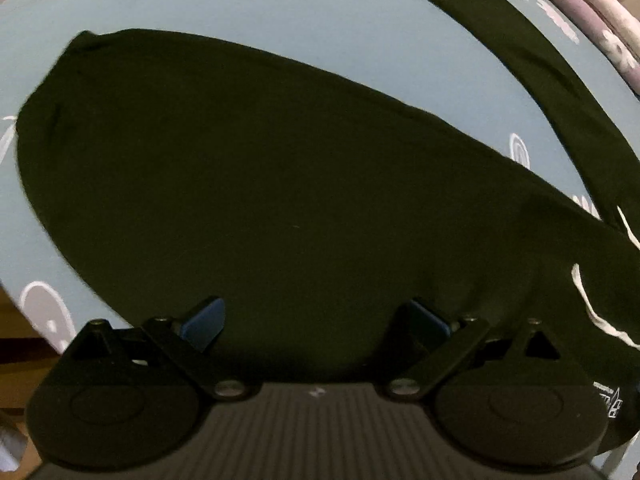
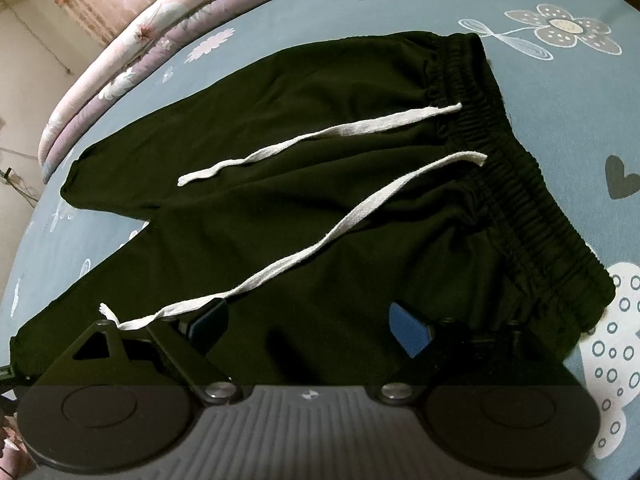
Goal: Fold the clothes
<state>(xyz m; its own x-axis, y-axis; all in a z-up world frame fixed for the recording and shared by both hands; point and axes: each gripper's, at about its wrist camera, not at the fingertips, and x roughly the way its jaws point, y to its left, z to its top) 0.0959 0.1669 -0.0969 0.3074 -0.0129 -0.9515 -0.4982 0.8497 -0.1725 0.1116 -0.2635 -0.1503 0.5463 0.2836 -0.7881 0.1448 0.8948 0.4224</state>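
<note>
black trousers [image 2: 320,200] lie spread flat on the bed [image 2: 560,120], seemingly unfolded; left gripper [image 1: 316,320] and right gripper [image 2: 308,328] fingers wide apart, empty.

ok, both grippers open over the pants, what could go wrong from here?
1. The white drawstrings lie loose across the black elastic-waist pants; one runs beside the open right gripper and could get pinched instead of cloth.
2. The open left gripper sees plain dark fabric, so it may miss the edge.

Likely a home bedroom: flower-printed bedsheet [image 2: 520,92], folded floral quilt [image 2: 132,52] along its edge.
</note>
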